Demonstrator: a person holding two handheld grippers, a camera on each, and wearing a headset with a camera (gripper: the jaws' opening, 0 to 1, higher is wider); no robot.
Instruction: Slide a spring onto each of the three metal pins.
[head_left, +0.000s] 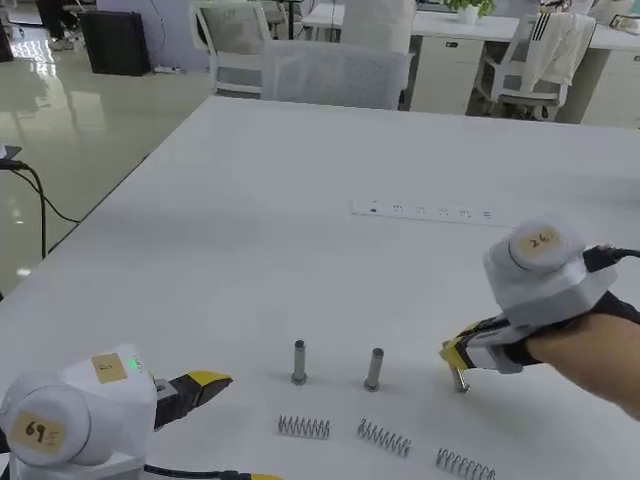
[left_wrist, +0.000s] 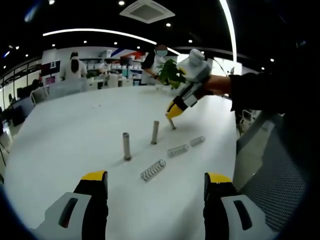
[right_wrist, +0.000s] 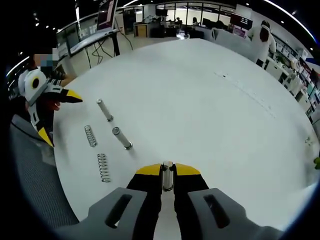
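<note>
Your right gripper (right_wrist: 168, 171) is clamped on the rightmost metal pin (head_left: 460, 379), probably to steady it for loading. Your left gripper (left_wrist: 156, 177) holds its jaws apart, free to fetch one of the three springs (head_left: 384, 438), which lie loose on the white table (head_left: 300, 240), one before each pin.

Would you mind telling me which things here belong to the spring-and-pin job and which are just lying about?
Job: left pin, middle pin, third pin clamped in the right gripper, three springs, open left gripper.
Lying about: power strip, chair.
</note>
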